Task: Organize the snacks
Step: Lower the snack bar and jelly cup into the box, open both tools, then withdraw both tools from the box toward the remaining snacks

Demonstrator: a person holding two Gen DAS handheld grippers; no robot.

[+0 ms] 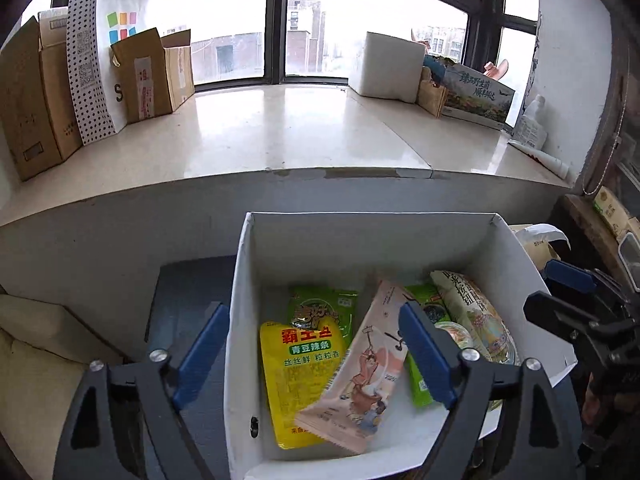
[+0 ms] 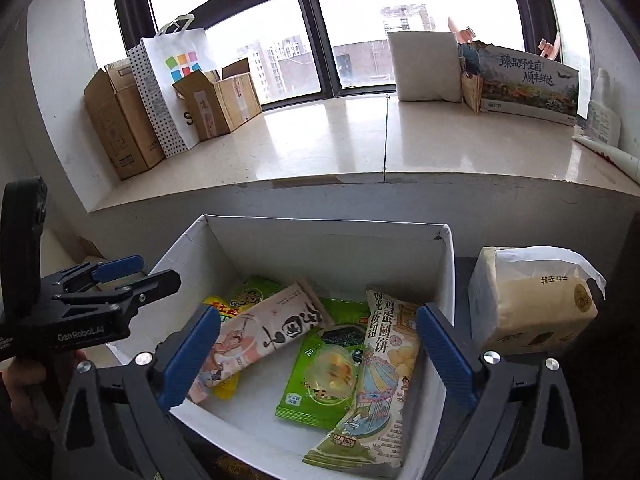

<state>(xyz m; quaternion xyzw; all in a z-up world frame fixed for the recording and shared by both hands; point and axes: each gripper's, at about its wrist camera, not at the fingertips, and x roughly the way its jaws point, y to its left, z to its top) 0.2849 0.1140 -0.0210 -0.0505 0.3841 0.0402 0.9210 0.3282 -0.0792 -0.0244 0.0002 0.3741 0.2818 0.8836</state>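
Pink, yellow, green snack packets (image 2: 256,340) in white box (image 2: 320,236)

Your white box (image 1: 240,320) loses its near wall below the left wrist view's bottom edge. In it, the pink packet (image 2: 256,332) overlies the yellow packet (image 2: 224,390), leaving only the ends showing in the right wrist view. The small green packet (image 1: 320,308) is half buried beneath both. Your left gripper's right-hand finger (image 1: 426,354) hides the middle of the green seaweed packet (image 1: 420,390). The fine print on every packet is too small to read. The tissue pack (image 1: 536,240) beside the box is mostly concealed behind its wall.
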